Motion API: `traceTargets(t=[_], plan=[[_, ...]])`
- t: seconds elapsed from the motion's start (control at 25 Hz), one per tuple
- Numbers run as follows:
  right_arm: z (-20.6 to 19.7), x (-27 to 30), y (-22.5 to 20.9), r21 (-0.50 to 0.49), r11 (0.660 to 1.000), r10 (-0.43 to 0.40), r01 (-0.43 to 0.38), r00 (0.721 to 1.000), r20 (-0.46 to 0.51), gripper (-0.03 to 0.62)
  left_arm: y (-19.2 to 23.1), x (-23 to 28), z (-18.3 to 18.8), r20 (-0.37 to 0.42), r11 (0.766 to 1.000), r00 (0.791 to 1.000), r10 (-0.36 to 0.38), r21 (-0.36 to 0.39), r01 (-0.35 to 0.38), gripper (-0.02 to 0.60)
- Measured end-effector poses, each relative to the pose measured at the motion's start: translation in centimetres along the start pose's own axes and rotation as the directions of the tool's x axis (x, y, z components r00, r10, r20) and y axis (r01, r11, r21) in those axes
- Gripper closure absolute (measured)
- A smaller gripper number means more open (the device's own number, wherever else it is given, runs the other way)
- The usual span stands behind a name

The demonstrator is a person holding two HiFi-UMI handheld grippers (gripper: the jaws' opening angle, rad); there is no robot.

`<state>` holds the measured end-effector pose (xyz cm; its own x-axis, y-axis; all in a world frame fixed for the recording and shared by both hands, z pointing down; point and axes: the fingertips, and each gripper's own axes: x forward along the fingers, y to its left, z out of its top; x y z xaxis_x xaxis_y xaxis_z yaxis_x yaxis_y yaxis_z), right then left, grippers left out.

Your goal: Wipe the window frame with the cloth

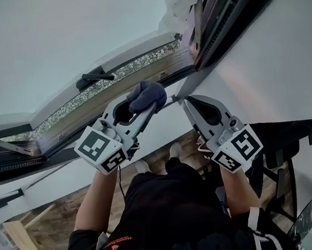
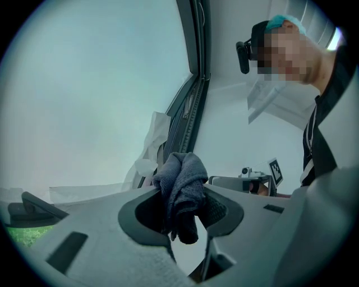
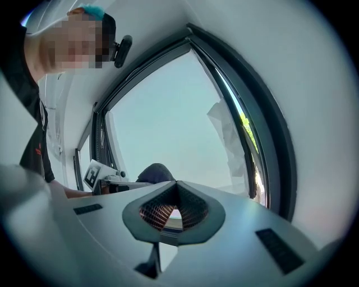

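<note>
A: Now, item one?
B: Left gripper (image 2: pixel 183 193): jaws clenched on a bunched dark grey cloth (image 2: pixel 183 178), held up at the window frame (image 1: pixel 81 110).
A: Item two?
B: Right gripper (image 3: pixel 176 185): jaws pressed together, nothing between them, just beside the cloth.
A: Surroundings?
B: Black window handle (image 1: pixel 95 77) on the frame, left of the cloth in the head view.

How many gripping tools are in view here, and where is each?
2. The left tool, clamped on a bunched dark grey fabric cloth, is up by the dark window frame. The right tool, shut and empty, is beside it. None seems hidden.
</note>
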<state>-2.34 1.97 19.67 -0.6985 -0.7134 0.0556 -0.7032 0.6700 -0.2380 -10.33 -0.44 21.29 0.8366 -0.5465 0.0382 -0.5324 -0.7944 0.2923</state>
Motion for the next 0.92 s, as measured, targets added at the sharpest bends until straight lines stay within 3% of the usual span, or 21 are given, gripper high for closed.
traceTargets(t=[0.4,0.92], plan=[[0.1,0.2,1.6,-0.015,1.0,0.028,-0.028,1.0,-0.009,0.589,-0.6,-1.4,0.7,0.013,0.999,1.0,0.006,0.044,-0.007,0.433],[0.1,0.8,1.4,-0.018,0.999,0.032,-0.032,0.999,-0.021,0.589,-0.1,-1.3,0.7,0.006,0.999,1.0,0.007,0.033,-0.007,0.433]])
